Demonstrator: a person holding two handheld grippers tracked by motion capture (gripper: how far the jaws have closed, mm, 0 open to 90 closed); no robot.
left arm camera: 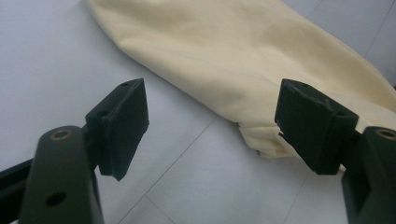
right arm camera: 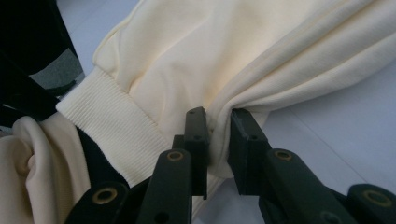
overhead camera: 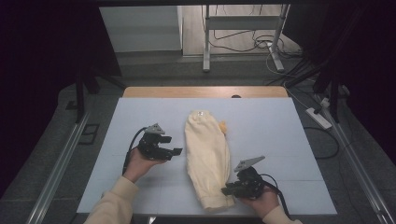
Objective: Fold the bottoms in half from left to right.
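Pale worktop with one cream garment lying lengthwise in the middle, folded narrow, waistband end far, ribbed cuff near the front edge. Probably a pair of sweatpants folded leg on leg, though hard to tell for sure from above. Soft, light and limp knit fabric: no stiffness at all, so bound to sag and drape from any single hold, and likely to unfold if lifted by one layer only. Not slippery, not fragile; safe to pinch firmly. Best places to take hold: the ribbed cuff and the thick side fold, where several layers come together and give the fingers something to bite on.

Right gripper at the near right edge of the garment, just above the cuff, fingers closed on a bunched fold of the cloth, the fabric pulled into creases toward them. Left gripper resting beside the left edge of the garment, apart from it, fingers wide open with nothing but bare worktop between them. Small orange-yellow bit peeking out by the upper right edge, too small to identify.
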